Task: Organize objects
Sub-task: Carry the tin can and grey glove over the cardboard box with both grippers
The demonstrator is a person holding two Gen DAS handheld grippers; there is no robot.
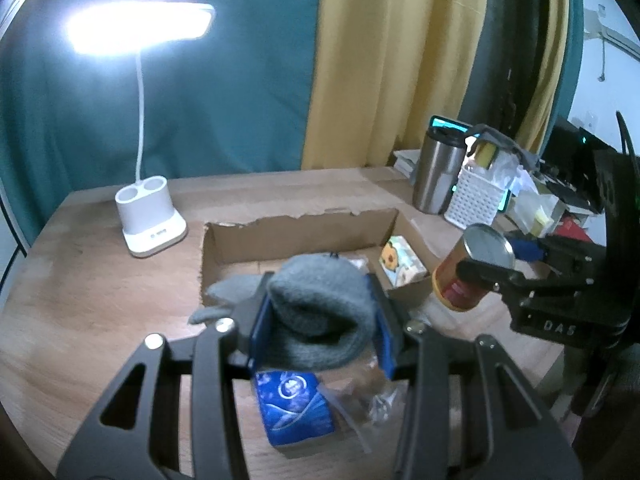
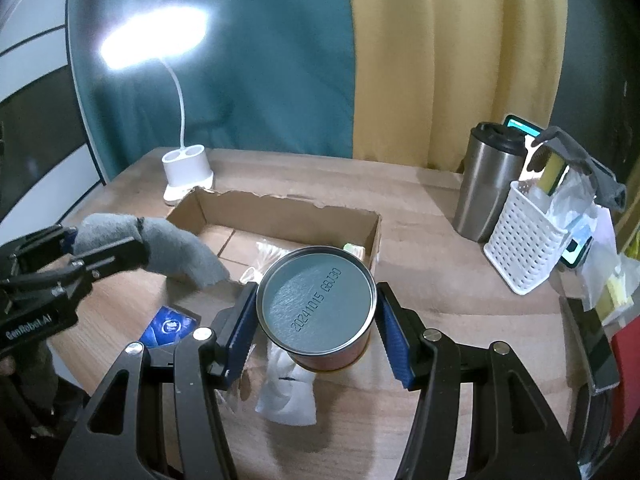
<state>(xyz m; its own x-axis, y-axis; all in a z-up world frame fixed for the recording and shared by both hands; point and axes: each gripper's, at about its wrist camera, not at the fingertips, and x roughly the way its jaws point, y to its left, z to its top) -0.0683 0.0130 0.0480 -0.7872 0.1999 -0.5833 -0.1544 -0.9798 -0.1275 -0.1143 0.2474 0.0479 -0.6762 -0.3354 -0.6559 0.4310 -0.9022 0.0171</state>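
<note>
Your left gripper (image 1: 320, 328) jaws clamp the grey sock (image 1: 316, 316) at centre frame, your right gripper (image 2: 316, 320) jaws grip the can (image 2: 316, 308), both above the lamplit wooden tabletop (image 1: 100, 300) before teal-and-yellow curtains (image 1: 360, 60).

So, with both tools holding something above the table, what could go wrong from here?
1. The grey knitted sock hangs loose from the left tool; its free end may catch on the torn wall of the brown cardboard box.
2. The right tool grips the round metal can with the red label only by its sides, tilted, so it might slip.
3. Both tools are close together and could collide.
</note>
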